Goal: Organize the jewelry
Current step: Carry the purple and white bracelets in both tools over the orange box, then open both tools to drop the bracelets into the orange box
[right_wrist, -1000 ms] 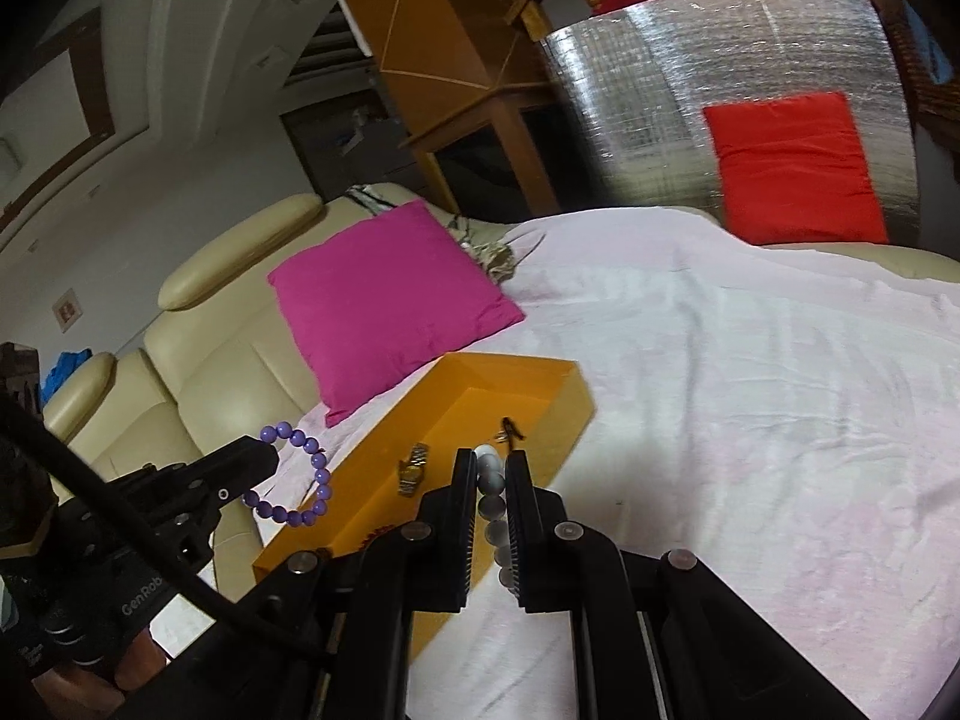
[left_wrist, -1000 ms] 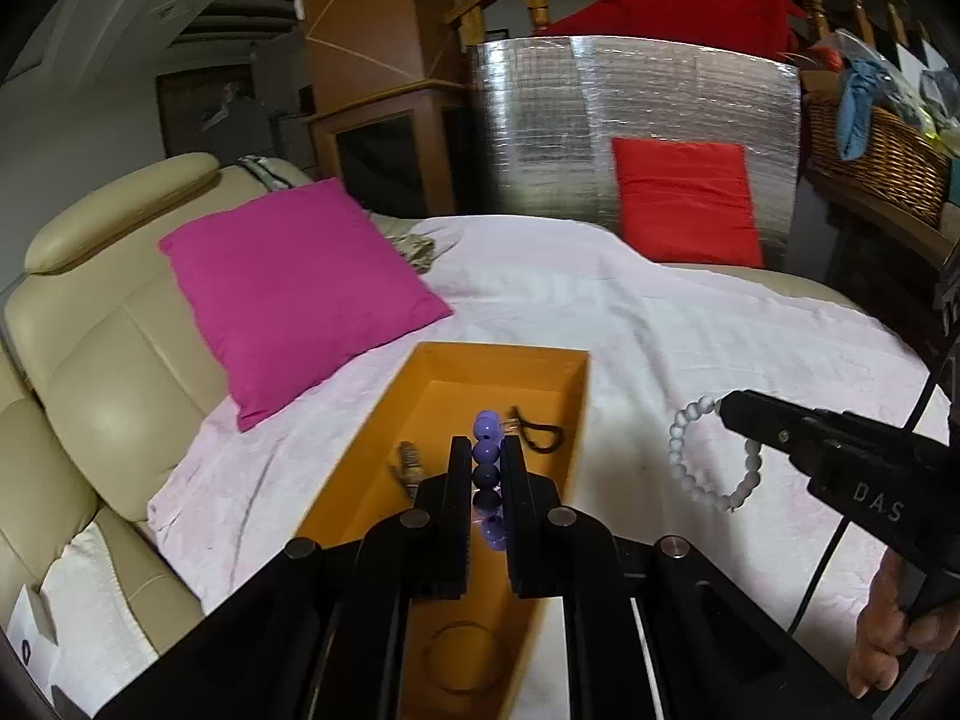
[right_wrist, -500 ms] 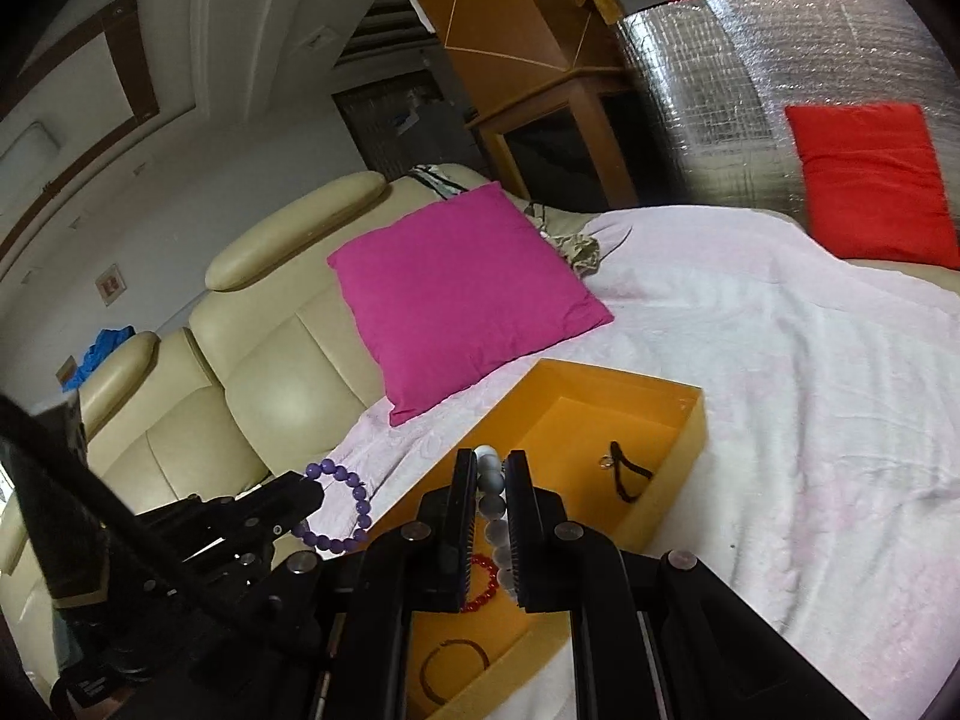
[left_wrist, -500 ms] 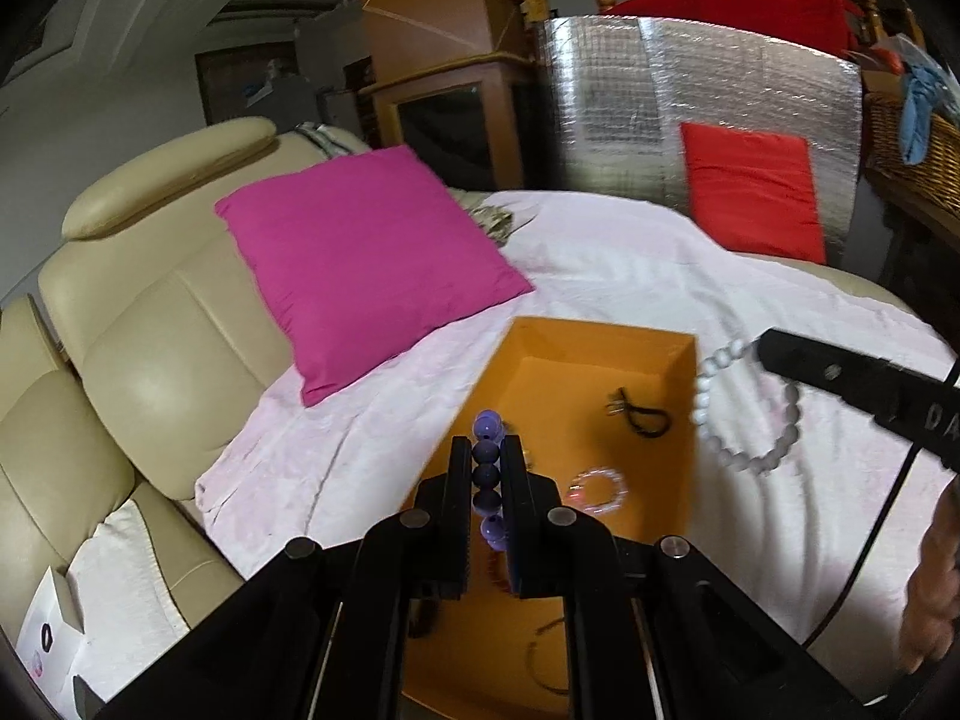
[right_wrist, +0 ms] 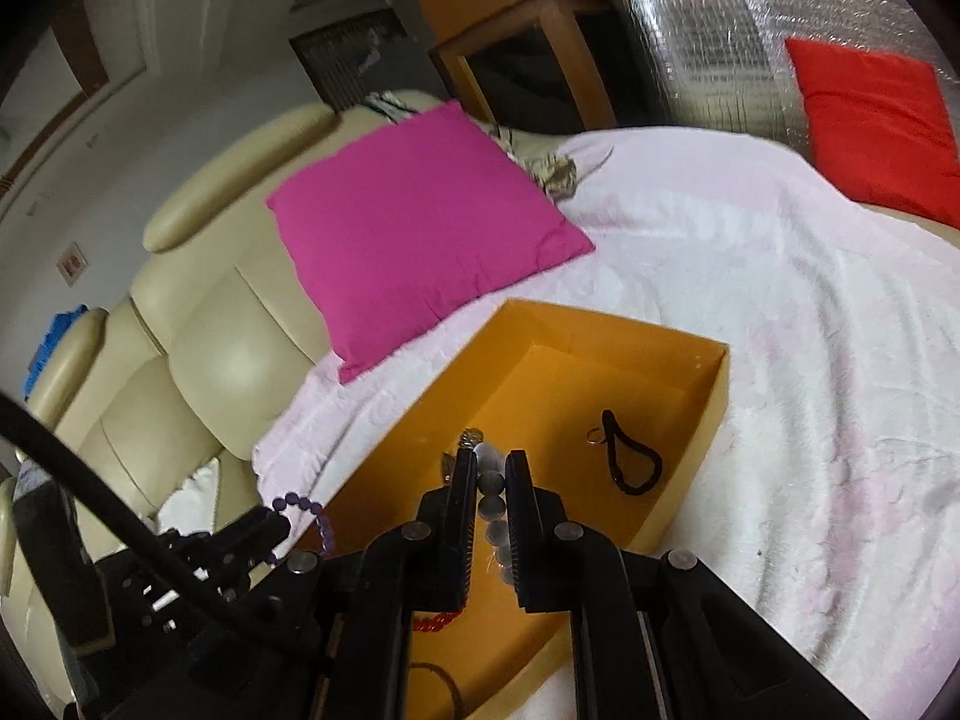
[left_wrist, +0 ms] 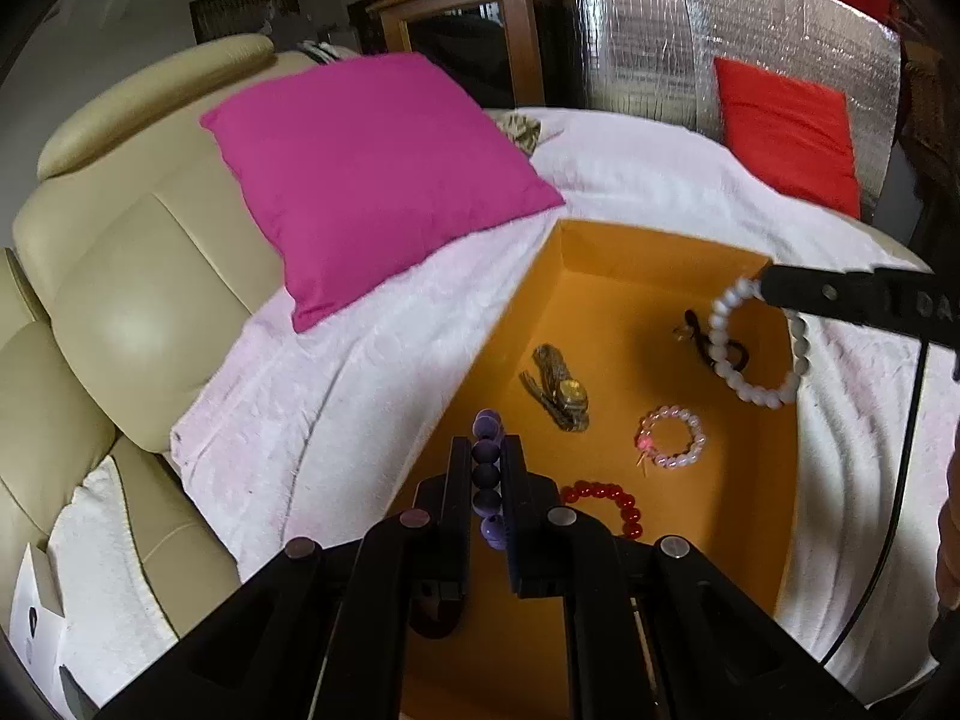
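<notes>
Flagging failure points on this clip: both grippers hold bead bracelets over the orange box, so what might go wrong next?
The white bracelet in the right gripper hangs over the orange box's right wall, so it could drop outside. The purple bracelet in the left gripper may land on the watch or red bracelet and tangle.

Cream leather sofa under a white throw; wooden cabinet behind.
</notes>
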`<state>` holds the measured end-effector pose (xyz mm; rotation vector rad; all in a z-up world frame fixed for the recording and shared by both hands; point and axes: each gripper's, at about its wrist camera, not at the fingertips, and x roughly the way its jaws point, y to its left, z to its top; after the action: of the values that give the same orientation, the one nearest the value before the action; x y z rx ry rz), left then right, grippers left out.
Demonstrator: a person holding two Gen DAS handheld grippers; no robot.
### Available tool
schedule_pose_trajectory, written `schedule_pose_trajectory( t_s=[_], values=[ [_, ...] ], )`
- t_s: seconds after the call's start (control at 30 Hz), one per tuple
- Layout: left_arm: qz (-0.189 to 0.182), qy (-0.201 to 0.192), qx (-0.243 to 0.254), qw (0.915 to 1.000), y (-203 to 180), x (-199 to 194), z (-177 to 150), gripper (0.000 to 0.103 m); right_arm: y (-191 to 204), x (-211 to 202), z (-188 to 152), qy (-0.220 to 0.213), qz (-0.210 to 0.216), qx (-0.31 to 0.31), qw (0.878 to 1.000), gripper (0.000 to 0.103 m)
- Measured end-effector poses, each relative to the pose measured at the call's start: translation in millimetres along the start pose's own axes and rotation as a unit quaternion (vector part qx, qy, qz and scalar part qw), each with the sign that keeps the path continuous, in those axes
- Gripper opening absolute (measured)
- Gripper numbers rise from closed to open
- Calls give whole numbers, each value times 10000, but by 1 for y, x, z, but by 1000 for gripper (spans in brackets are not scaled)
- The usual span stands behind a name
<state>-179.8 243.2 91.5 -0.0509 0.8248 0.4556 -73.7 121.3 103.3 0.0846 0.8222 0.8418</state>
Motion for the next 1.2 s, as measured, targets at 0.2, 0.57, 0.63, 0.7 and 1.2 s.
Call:
schedule_pose_trajectory(
  t_s=[0.2, 0.57, 0.63, 0.7, 1.2],
  values=[
    [62, 65, 71, 9999, 0, 18, 3, 10, 3, 42, 11, 311, -91, -71, 9995, 11],
    [169, 123, 120, 9997, 6, 40, 5, 10, 7, 84, 19, 595, -234, -165, 9978, 11],
    [174, 144, 108, 9997, 8, 44, 5, 10, 8, 89, 20, 635, -267, -184, 9975, 11],
    [187, 165, 101, 9996, 9, 47, 4, 10, 7, 94, 22, 673, -325, -187, 9970, 11],
    [182, 286, 99, 9994, 12, 61, 2, 10, 1, 111, 29, 757, -560, -149, 9954, 11]
  ],
)
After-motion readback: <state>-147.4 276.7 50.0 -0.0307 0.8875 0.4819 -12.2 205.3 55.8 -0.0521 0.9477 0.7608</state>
